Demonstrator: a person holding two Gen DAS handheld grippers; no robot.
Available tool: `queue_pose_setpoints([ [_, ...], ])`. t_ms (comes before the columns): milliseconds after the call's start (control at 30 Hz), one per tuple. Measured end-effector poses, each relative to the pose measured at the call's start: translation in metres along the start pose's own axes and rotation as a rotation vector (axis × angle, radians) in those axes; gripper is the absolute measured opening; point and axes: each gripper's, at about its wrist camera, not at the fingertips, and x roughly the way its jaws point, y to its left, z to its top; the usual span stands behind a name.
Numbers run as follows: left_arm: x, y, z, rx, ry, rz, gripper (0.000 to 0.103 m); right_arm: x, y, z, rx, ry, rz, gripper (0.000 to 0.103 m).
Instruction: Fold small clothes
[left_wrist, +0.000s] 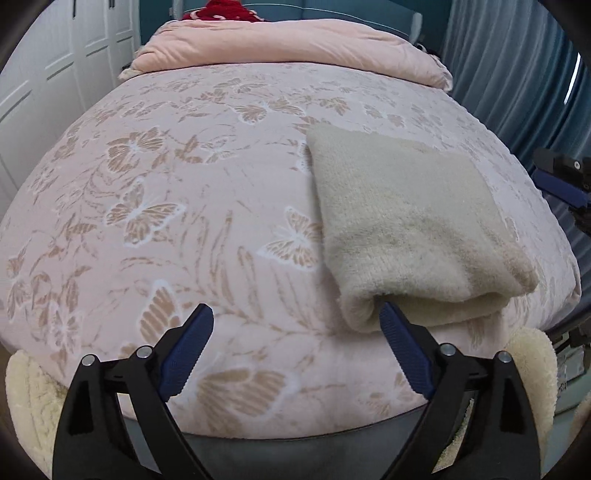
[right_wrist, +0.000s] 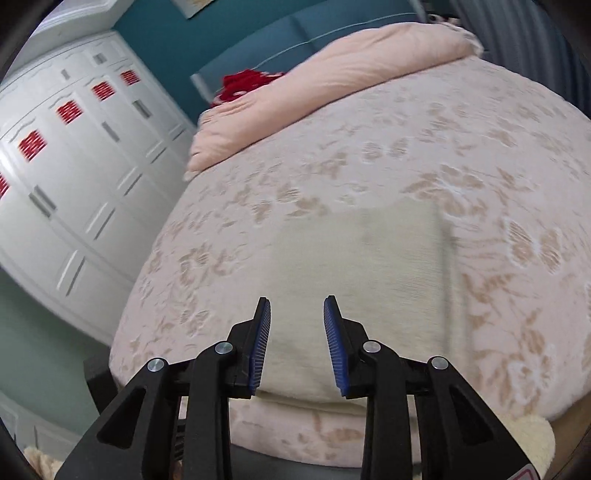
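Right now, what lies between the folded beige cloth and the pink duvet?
Only bare butterfly bedspread between the beige cloth and pink duvet; left wrist view shows it.

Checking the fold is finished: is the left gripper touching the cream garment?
Touching. Left wrist view: the left gripper is open, one fingertip pressed into the cream garment.

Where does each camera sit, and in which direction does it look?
Left wrist: on the left gripper, low at the bed's near edge, facing the folded beige garment; its open fingers show.
Right wrist: on the right gripper, tilted, above the garment's near edge; open fingers show.
Shared: garment, butterfly bedspread, pink duvet, white wardrobe.
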Motion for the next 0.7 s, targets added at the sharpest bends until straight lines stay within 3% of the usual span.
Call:
queue_pose_setpoints([
  [100,-0.013,0.014,0.003,-0.046,0.0,0.007,0.09,0.054,0.023,-0.001,-0.056,0.101,0.013,0.028],
  [200,-0.024,0.024,0.005,-0.05,-0.026,0.035,0.092,0.131,0.009,-0.053,-0.044,0.369,-0.072,0.021],
  [267,-0.026,0.028,0.007,-0.057,-0.035,0.053,0.093,0.129,0.006,-0.074,-0.065,0.332,-0.057,0.021],
  [333,-0.025,0.03,0.008,-0.057,-0.036,0.047,0.093,0.104,0.012,-0.062,-0.049,0.324,-0.074,0.019],
  [400,-0.023,0.028,0.007,-0.059,-0.029,0.032,0.093,0.067,0.019,-0.041,-0.067,0.237,-0.081,0.019],
  [500,-0.02,0.016,0.008,-0.059,-0.014,-0.014,0.093,0.029,0.003,-0.017,-0.092,0.127,-0.207,0.019],
  [567,-0.021,0.004,0.008,-0.039,-0.013,-0.041,0.093,0.036,-0.039,-0.021,-0.034,0.171,-0.318,0.015],
  [600,-0.022,-0.002,0.008,-0.027,-0.018,-0.049,0.094,0.048,-0.069,-0.031,-0.011,0.234,-0.409,0.0],
  [633,-0.022,-0.008,0.008,-0.012,-0.022,-0.057,0.095,0.06,-0.092,-0.04,0.008,0.283,-0.419,0.0],
  [700,-0.02,-0.023,0.008,0.029,-0.016,-0.065,0.095,0.046,-0.104,-0.039,0.105,0.231,-0.334,0.0],
])
